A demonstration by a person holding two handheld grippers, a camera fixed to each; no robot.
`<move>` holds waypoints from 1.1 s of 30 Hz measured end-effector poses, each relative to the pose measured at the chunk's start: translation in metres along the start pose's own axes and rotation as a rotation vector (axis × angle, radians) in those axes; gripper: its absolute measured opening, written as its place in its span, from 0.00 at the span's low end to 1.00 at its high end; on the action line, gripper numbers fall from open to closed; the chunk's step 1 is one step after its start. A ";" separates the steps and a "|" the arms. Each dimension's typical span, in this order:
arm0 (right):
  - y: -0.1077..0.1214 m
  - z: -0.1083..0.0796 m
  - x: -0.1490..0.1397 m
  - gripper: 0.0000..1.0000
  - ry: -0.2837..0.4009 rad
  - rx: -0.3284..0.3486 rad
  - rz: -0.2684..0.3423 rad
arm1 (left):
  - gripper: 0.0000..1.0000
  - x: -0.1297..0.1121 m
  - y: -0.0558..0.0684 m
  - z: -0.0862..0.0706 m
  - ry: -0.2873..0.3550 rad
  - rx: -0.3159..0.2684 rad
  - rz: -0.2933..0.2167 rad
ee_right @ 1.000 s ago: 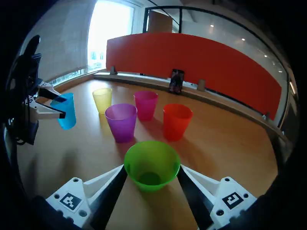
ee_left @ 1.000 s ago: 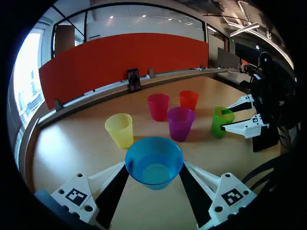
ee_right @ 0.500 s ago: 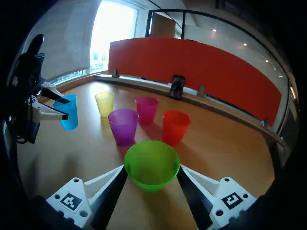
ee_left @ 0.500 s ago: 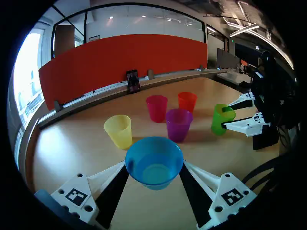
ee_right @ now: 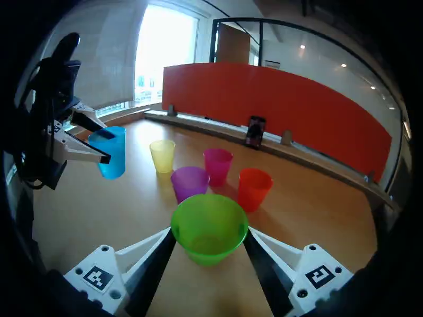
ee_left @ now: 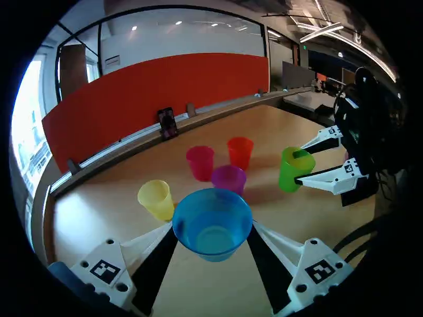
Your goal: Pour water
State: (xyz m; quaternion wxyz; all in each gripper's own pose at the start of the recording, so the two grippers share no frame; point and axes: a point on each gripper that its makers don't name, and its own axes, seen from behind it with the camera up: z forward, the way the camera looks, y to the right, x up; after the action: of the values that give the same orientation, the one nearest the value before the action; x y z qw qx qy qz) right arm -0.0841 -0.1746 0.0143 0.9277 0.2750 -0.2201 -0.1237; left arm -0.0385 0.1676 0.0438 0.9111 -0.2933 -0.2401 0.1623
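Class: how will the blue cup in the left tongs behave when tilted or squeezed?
The blue cup looks like thin translucent plastic, so it probably flexes if the left tongs squeeze harder. The water in it seems shallow, so it is likely light. Its wide mouth may let water slosh out if tilted fast.

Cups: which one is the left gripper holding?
The blue cup; the green cup is in the right gripper, the rest stand on the table.

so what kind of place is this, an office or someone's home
Probably an open-plan office, not a home: a long wooden table backed by a red partition, a glass wall behind that, and strip lights on the ceiling.
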 end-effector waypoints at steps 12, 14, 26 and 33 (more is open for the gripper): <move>-0.028 -0.027 0.030 0.90 0.016 0.057 -0.030 | 0.85 0.051 0.032 -0.034 -0.010 -0.091 0.149; -0.032 -0.032 0.035 0.91 0.018 0.064 -0.038 | 0.85 0.057 0.036 -0.038 -0.009 -0.101 0.166; -0.059 -0.059 0.058 0.90 0.029 0.129 -0.049 | 0.84 0.077 0.058 -0.062 -0.019 -0.160 0.270; -0.075 -0.074 0.068 0.90 0.034 0.167 -0.072 | 0.85 0.086 0.063 -0.074 0.012 -0.146 0.347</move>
State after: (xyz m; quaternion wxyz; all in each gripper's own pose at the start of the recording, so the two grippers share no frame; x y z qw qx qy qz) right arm 0.0020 -0.2260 -0.0608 0.9000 0.3612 -0.2040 -0.1335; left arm 0.0628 0.2199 -0.0179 0.8471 -0.3967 -0.1918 0.2972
